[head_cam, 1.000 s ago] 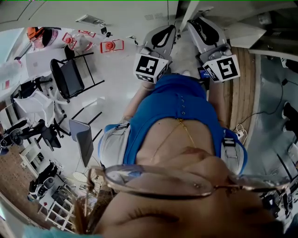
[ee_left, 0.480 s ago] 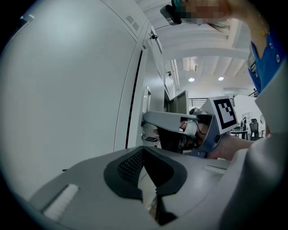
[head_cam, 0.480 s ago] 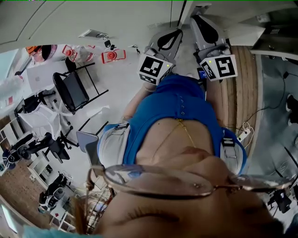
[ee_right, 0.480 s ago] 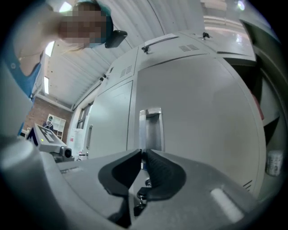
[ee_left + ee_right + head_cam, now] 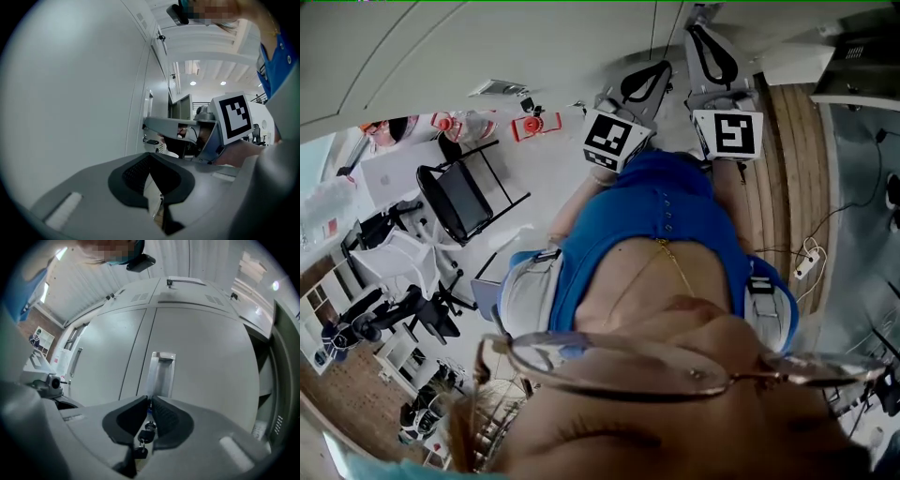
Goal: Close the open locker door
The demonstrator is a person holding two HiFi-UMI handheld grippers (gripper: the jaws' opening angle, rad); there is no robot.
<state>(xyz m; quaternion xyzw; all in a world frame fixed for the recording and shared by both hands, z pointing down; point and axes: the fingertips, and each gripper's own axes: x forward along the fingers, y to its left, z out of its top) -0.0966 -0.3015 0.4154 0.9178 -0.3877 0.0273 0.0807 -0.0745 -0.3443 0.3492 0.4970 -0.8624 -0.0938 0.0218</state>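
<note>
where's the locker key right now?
Right gripper view, bottom centre: the key sits in the locker door just below the recessed handle, seen between the jaws of the right gripper.

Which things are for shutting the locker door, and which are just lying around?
For the job: grey metal locker door, its recessed silver handle, black keys, right claw.
Just lying about: black folding chair, white power strip.

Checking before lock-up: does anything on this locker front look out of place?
Yes: keys dangle just below the recessed handle of the locker door, apparently left in its lock. Nothing else stands out.
</note>
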